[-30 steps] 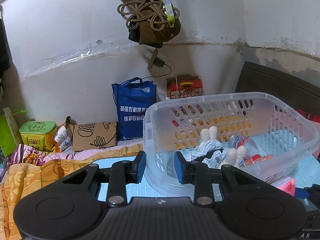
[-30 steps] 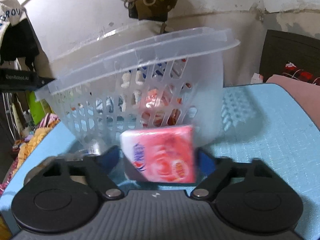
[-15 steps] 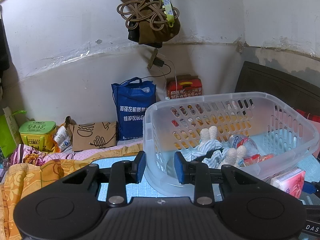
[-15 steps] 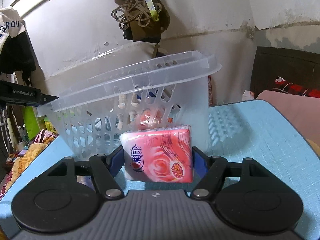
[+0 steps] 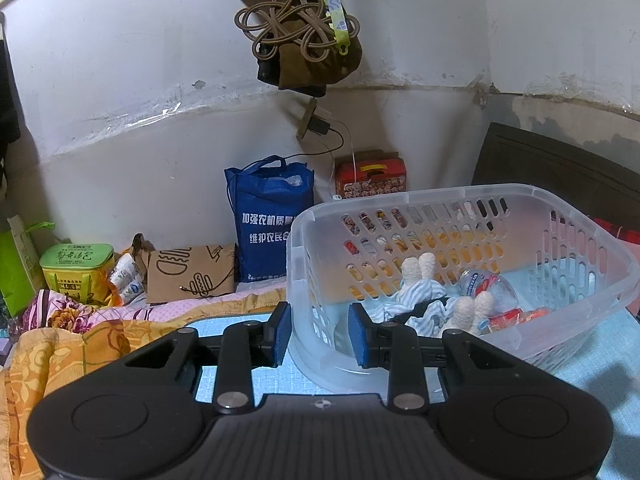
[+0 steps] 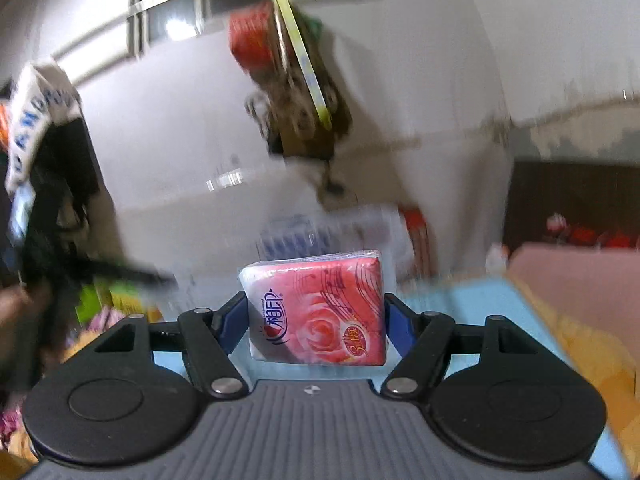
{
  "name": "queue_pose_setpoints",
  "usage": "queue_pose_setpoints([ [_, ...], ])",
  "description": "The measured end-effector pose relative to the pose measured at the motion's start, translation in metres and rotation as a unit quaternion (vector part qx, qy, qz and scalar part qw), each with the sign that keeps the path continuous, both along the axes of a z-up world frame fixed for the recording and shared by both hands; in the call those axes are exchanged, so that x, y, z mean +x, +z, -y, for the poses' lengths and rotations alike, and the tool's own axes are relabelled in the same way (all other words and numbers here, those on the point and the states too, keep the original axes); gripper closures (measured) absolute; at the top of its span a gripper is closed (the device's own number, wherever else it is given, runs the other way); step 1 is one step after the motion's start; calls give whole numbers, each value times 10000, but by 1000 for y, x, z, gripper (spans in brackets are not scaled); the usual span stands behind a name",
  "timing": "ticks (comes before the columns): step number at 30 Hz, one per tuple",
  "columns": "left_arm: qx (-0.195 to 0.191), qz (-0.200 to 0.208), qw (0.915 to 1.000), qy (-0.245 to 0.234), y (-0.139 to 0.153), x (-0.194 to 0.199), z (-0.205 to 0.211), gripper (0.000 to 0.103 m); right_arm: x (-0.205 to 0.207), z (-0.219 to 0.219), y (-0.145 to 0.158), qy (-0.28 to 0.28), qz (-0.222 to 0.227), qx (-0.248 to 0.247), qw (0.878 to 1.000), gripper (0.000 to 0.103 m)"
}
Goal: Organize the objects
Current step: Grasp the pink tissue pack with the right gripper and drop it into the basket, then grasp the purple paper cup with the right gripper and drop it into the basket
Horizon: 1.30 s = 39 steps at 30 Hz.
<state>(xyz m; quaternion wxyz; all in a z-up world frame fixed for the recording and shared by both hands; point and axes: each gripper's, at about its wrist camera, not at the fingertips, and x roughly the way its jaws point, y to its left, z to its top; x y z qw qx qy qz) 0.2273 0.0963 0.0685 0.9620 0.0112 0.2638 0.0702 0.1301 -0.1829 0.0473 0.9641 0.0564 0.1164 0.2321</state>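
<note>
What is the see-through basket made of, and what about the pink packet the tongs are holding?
The basket looks like thin, cloudy plastic: the things inside show through it, and its walls have rows of moulded slots. The pink packet, squeezed in the right tongs, seems to be soft tissues in shiny plastic film; the wrap glints and its corners look rounded and puffy.

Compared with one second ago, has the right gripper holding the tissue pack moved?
Yes. The right gripper, jaws shut on the tissue pack, has risen: the clear basket that filled its view before is now a blurred patch low behind the pack.
</note>
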Motion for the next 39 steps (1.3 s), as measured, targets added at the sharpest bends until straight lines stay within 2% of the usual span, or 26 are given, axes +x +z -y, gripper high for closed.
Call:
queue_pose_setpoints([
  [3,1,2,10000,-5,0,0,0,68,13,-12,30,96,315,-148,9993,30],
  [7,-50,-8,10000,-16,1,2,-2,69,52,-39,53,144,359,-386,9985,30],
  [11,-45,-8,10000,-23,0,2,-3,69,92,-64,52,50,158,-725,9972,30],
  [16,-51,-7,10000,-31,0,2,-3,69,108,-68,38,-13,-92,-834,9965,30],
  [18,-57,-8,10000,-38,0,2,-3,69,108,-65,36,-48,-70,-776,9969,27],
  [20,-67,-8,10000,-47,0,2,-3,69,109,-64,34,-161,-44,-824,9965,0],
  [23,-73,-10,10000,-58,0,2,-3,68,104,-59,33,-538,98,-822,9951,0],
  [27,-81,-8,9999,-69,0,2,-4,68,80,-51,24,-389,234,-540,9975,0],
  [31,-63,-3,10000,-68,0,2,-4,68,59,-39,1,-331,-7,-220,9992,0],
  [32,-59,-4,10000,-66,0,2,-4,68,51,-36,-4,-389,47,-173,9991,0],
  [36,-52,-7,10000,-51,0,2,-4,68,35,-29,-20,-315,-204,-167,9992,0],
  [39,-39,-5,10000,-43,0,2,-3,68,21,-24,-27,-434,-84,-180,9989,0],
])
